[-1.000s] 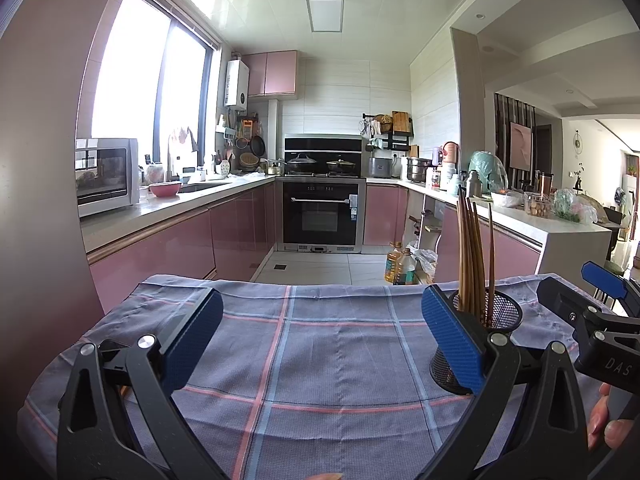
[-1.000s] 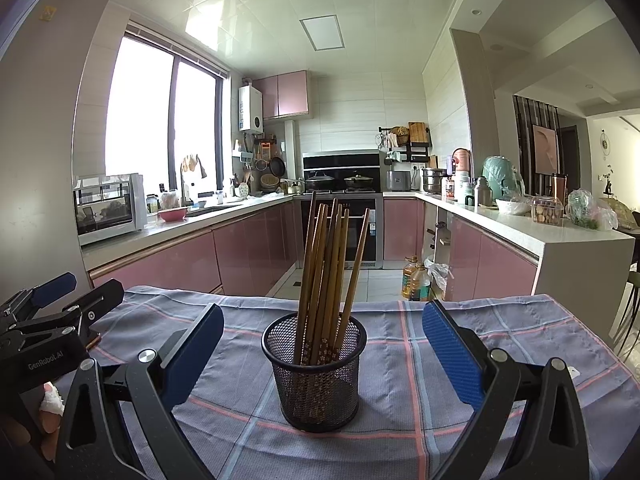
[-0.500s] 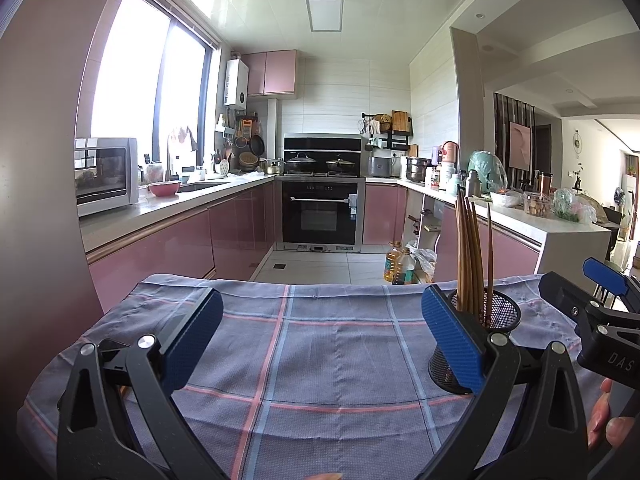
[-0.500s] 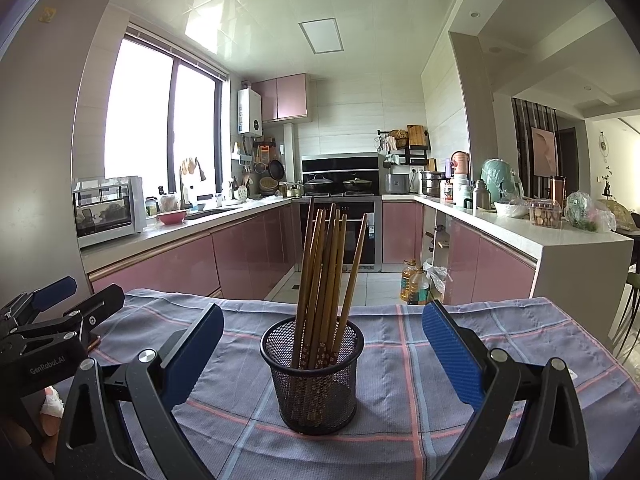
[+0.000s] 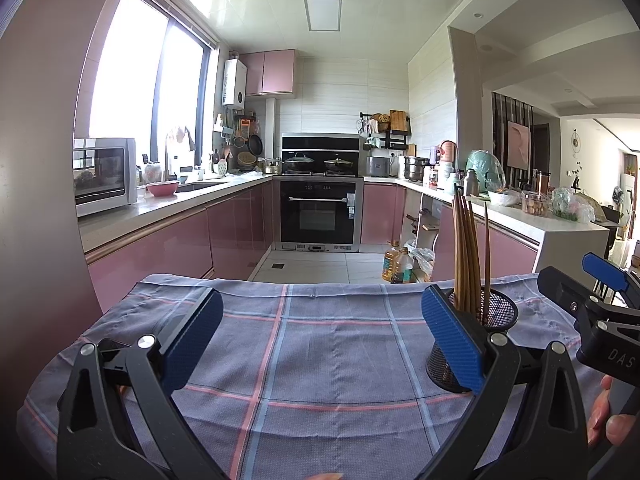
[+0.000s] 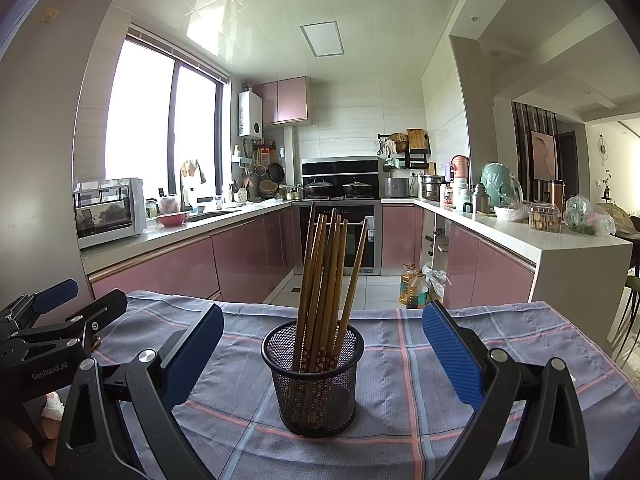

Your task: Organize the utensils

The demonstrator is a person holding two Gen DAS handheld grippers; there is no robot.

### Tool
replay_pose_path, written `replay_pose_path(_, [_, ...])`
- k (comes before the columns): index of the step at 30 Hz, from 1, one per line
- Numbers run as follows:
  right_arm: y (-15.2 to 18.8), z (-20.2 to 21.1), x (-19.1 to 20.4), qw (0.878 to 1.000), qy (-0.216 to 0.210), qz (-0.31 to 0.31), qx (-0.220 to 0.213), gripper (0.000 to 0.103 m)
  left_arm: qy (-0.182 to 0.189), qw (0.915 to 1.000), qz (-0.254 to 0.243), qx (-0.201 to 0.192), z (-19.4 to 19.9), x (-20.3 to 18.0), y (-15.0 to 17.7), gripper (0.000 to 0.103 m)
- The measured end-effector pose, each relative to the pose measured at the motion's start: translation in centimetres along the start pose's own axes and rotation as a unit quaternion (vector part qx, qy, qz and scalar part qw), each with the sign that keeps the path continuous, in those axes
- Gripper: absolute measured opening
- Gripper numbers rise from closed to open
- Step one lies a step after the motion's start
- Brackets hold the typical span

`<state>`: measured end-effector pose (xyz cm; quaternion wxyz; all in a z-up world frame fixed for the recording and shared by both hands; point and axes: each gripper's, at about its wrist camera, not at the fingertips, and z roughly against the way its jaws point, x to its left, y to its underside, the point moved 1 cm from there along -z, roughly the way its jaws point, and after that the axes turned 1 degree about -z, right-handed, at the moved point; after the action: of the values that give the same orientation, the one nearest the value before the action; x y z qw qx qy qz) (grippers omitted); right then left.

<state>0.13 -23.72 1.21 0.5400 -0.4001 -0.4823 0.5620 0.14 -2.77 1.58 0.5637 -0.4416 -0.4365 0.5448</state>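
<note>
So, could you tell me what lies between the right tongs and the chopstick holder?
Nothing but bare cloth: in the right wrist view the holder stands centred ahead of the open right tongs, untouched.

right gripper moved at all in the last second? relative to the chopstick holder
Yes, slightly. In the right wrist view the mesh holder sits a little lower and larger between the open right gripper pads than before, so the gripper has eased forward toward it.

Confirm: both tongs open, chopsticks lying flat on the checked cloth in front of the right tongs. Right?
Not quite. The chopsticks stand upright in the mesh cup, not flat on the cloth; the right wrist view shows it. Both the right tongs and left tongs are open.
</note>
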Motion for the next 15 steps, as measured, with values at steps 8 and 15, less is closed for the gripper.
replay_pose_path(8, [0.03,0.00,-0.02,1.000,0.000,0.000,-0.001,0.096,0.000,1.0000,0.000,0.000,0.08,-0.12,0.02,0.098])
replay_pose_path(15, [-0.01,0.10,-0.01,1.000,0.001,-0.002,-0.002,0.096,0.000,1.0000,0.000,0.000,0.21,-0.31,0.10,0.098])
